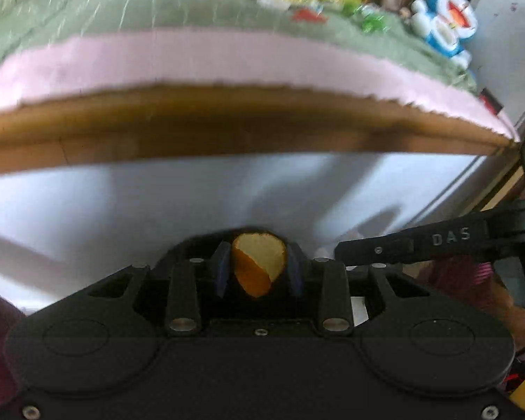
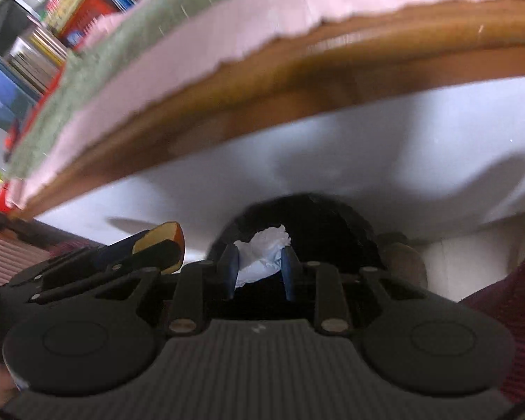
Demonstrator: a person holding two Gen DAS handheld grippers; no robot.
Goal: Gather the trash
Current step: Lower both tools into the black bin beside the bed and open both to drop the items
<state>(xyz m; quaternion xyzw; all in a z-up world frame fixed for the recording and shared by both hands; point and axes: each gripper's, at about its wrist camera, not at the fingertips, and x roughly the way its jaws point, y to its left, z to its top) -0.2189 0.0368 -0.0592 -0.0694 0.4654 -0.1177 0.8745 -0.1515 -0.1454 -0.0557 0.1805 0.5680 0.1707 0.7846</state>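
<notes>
Bed (image 1: 199,66) with pink sheet, green blanket above white floor | left gripper (image 1: 259,267) jaws clamp orange peel (image 1: 257,266) | right gripper (image 2: 259,267) jaws clamp crumpled white tissue (image 2: 264,253) over dark opening

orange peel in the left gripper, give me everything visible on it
The orange peel is one curved scrap, orange skin on the lower left, pale yellowish pith facing the camera at upper right. It looks stiff and holds its cupped shape. It stands roughly upright between the left gripper's blue pads, which press it from both sides. In the right wrist view it sticks out past the fingertips, held in the air below the bed edge. Nothing else touches it.
</notes>
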